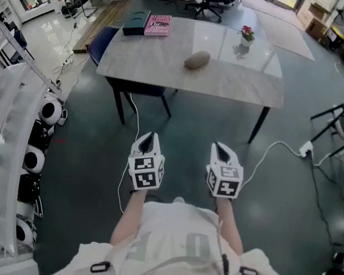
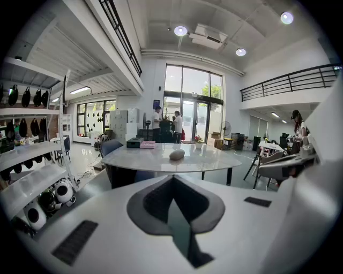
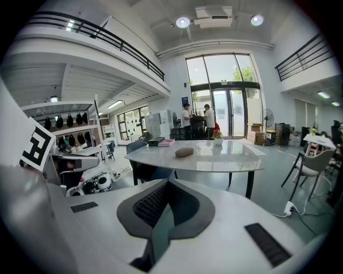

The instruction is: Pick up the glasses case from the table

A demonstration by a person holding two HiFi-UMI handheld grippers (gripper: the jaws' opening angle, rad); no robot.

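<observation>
Nearest, side by side above the grey floor and well short of the surface's near edge: left tongs [image 1: 148, 136] and right tongs [image 1: 222, 149], each with jaws pressed together, nothing between them. Farther on, lying about the middle of the pale surface [image 1: 251, 85], alone and untouched: the glasses case [image 1: 197, 60], brown and rounded. At the far left corner, a dark box [image 1: 136, 23] just beside a pink book [image 1: 158, 24]. Toward the far right corner, a small flower pot [image 1: 246, 34].
</observation>
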